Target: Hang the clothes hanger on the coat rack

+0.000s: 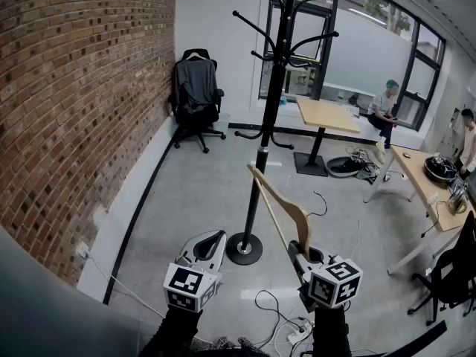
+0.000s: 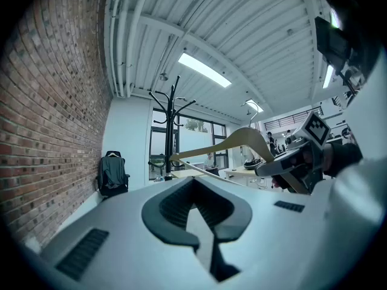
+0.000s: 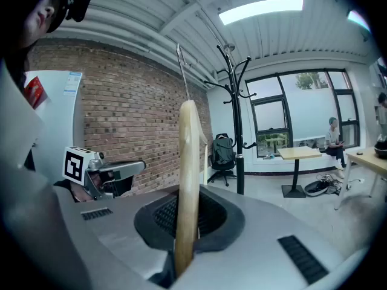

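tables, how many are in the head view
2. One wooden table stands beyond the coat rack, to its right; a second table runs along the right side. Others may be out of view.

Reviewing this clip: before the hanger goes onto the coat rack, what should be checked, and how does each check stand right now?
1. Grip: right gripper shut on the wooden hanger: ok.
2. Metal hook free, nothing caught on it: ok.
3. Upper pegs of the coat rack bare: ok.
4. Hook at a peg: not ok; the rack stands ahead, apart from the hanger.
5. Left gripper jaws together, empty, clear of the hanger: ok.
6. Footing: loose cables lie below the grippers: not ok, a likely trip risk.
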`<state>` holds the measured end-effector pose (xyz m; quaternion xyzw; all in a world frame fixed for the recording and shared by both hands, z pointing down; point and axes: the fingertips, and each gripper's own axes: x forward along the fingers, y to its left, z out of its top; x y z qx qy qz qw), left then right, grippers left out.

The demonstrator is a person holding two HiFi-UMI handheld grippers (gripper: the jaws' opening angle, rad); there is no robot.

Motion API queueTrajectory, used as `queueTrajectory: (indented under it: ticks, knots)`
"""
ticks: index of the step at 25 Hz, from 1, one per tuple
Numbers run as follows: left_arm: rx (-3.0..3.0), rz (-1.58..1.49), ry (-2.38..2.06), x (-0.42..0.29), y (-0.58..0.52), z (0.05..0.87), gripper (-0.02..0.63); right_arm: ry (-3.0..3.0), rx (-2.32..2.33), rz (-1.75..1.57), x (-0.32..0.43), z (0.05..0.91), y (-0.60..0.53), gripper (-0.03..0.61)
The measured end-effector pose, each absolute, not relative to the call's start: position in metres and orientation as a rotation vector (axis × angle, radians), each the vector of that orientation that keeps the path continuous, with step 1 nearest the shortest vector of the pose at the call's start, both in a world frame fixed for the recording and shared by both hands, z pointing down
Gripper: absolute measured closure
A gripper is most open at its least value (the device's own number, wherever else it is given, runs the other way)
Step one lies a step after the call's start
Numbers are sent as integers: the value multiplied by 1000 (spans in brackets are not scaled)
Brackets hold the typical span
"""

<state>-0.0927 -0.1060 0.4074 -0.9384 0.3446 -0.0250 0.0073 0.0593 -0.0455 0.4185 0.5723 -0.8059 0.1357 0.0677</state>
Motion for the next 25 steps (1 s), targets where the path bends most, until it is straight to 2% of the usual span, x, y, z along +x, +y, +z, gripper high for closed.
queueTrajectory:
  ticks: [12,25]
  knots:
    - [-2977,-50,1018,-90,-138,411,606,-2437,1757,431,55,420,-83,571]
    - [-2995,-84,1030,-35,-173,418,606,-2481,1619,436,99,421,-123,571]
